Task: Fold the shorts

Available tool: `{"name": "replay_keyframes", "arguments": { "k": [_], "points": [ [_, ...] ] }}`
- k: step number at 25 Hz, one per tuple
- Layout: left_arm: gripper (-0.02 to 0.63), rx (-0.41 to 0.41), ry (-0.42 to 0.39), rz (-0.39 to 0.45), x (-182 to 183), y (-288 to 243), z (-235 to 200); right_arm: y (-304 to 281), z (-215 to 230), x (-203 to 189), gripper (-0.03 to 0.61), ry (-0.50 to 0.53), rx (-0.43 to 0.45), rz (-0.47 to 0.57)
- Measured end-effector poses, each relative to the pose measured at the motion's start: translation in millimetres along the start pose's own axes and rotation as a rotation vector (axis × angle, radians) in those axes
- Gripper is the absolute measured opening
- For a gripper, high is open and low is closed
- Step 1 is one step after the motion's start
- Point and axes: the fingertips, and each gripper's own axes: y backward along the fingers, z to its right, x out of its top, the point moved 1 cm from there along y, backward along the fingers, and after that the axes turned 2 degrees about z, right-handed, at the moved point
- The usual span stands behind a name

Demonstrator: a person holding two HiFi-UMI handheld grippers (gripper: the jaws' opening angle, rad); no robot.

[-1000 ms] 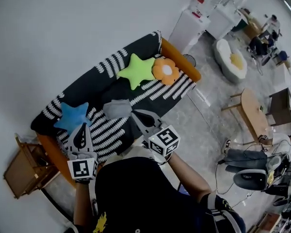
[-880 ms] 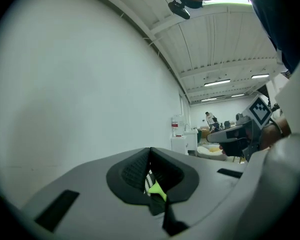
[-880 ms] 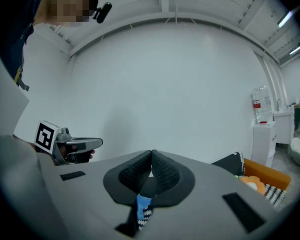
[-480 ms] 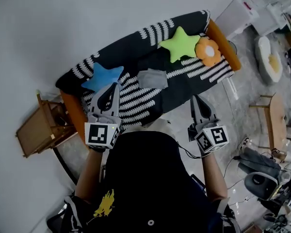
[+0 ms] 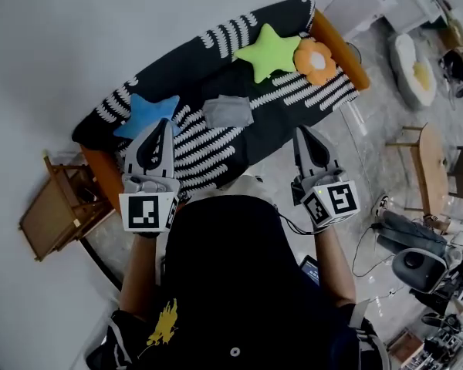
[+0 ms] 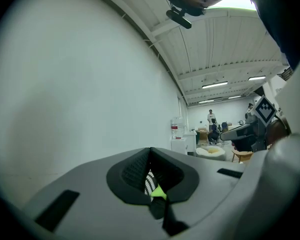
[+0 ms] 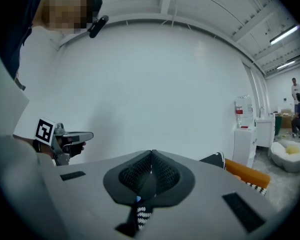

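Note:
The grey shorts (image 5: 227,111) lie folded into a small square on the black-and-white striped sofa (image 5: 216,145), in the head view. My left gripper (image 5: 160,126) is held level over the sofa's left front, near the blue star cushion (image 5: 145,114), shut and empty. Over the floor just off the sofa's front edge, my right gripper (image 5: 304,136) is also shut with nothing in it. Both stay well short of the shorts. In the left gripper view the jaws (image 6: 151,156) meet tip to tip; the right gripper view shows the same for the right gripper (image 7: 151,159).
A green star cushion (image 5: 268,51) and an orange flower cushion (image 5: 313,58) lie at the sofa's right end. A wooden side table (image 5: 54,218) stands left of the sofa. A low wooden table (image 5: 432,176), a white beanbag (image 5: 415,68) and bags (image 5: 413,253) stand on the floor at right.
The right gripper has swung away from over the sofa beside the shorts to the sofa's front edge at right. The left gripper moved slightly. The head view has shifted. Both jaws stay shut.

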Motion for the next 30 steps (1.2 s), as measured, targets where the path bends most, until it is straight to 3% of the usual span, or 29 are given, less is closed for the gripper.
{"name": "replay_keyframes", "arguments": {
  "k": [6,12,19,30],
  "points": [
    [0.014,-0.005,0.027,0.034,6,11,-14,-5,-9,6,0.015,0.018,-0.007,0.020],
    [0.014,0.014,-0.034,0.058,9,27,-19,-3,-14,13,0.015,0.062,-0.017,0.031],
    [0.014,0.020,0.013,0.063,4,39,-25,-3,-22,20,0.015,0.080,0.004,0.035],
    [0.014,0.030,0.015,0.071,2,44,-40,-12,-37,19,0.015,0.112,0.029,0.027]
  ]
}}
